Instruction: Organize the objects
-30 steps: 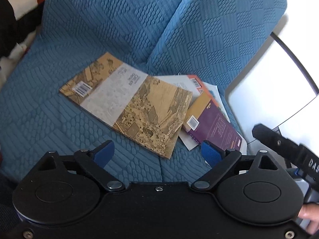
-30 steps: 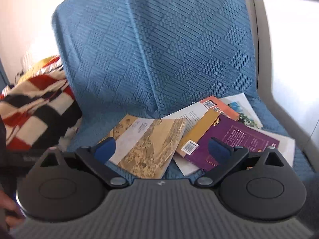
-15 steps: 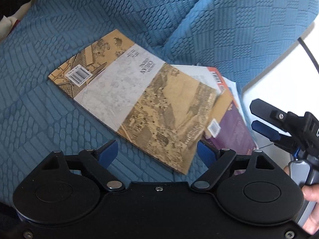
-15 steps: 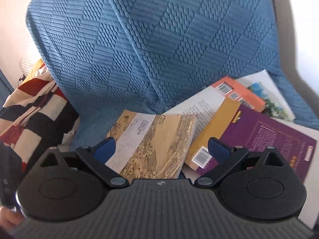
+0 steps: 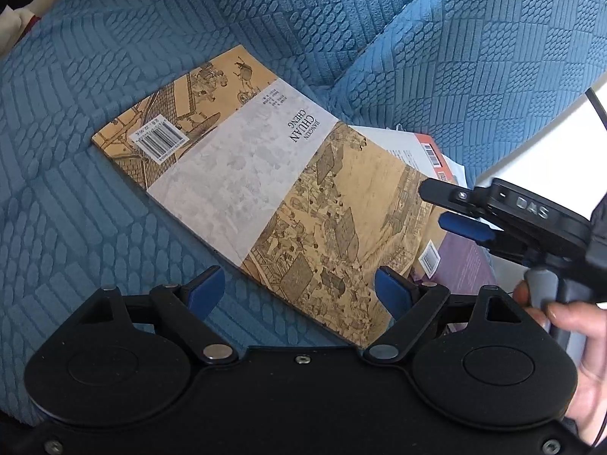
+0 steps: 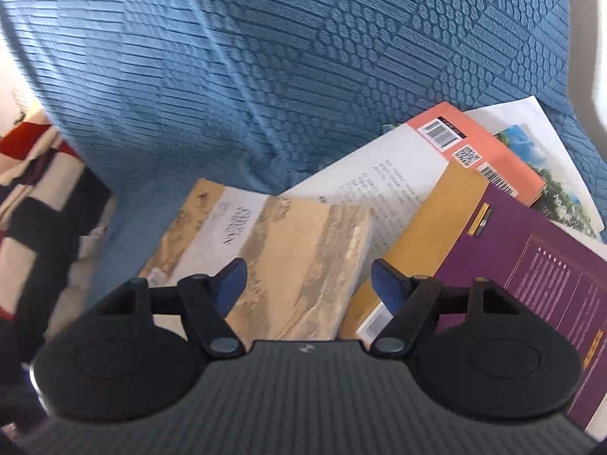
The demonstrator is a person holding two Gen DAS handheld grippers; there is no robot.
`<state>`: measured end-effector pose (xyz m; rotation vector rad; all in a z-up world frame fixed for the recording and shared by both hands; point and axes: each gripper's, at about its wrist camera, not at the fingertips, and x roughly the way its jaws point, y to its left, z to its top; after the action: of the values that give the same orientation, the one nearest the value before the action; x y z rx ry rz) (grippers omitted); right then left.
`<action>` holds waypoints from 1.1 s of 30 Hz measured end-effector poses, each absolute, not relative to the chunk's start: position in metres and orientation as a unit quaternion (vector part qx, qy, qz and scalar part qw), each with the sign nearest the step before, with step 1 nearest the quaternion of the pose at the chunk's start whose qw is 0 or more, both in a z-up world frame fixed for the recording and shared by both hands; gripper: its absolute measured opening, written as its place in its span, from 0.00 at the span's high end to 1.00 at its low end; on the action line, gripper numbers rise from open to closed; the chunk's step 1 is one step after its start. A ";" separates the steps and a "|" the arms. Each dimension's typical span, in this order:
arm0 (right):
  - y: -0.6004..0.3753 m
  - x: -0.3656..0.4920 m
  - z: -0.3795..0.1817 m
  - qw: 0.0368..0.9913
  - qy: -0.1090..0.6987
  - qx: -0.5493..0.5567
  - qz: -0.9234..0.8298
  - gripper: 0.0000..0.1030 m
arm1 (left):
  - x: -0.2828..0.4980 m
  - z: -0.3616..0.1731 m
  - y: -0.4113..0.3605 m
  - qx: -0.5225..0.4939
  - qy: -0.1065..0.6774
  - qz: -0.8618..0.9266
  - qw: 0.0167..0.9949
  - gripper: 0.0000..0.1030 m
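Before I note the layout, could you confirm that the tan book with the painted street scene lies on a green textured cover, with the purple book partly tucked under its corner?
Not quite: the textured cover is blue, not green, as the left wrist view shows. The rest holds: the tan book lies on it, and the purple book is partly tucked under its corner.

Tan-and-grey book [image 5: 265, 197], blue textured cover [image 5: 95, 76]

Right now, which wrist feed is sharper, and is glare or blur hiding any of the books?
Left wrist view: sharp, the tan painted book has readable lettering; the window area at right is blown out white. Right wrist view: motion-blurred, the same tan book is smeared and washed out, though the purple book stays legible.
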<state>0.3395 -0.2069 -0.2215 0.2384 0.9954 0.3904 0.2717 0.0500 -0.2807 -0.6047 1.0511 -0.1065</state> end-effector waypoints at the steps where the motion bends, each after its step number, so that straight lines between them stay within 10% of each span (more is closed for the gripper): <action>1: -0.207 0.343 -0.224 0.854 0.474 0.113 0.181 0.31 | 0.272 -0.281 0.050 -0.281 0.494 -0.049 0.821 0.18; 33: -0.223 0.366 -0.258 0.746 0.532 0.289 0.277 0.31 | 0.282 -0.304 0.078 -0.437 0.494 -0.074 0.749 0.11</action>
<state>0.3658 -0.2228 -0.2579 0.6333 1.1638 0.6053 0.2816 0.0776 -0.3043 -0.9547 1.0791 -0.1614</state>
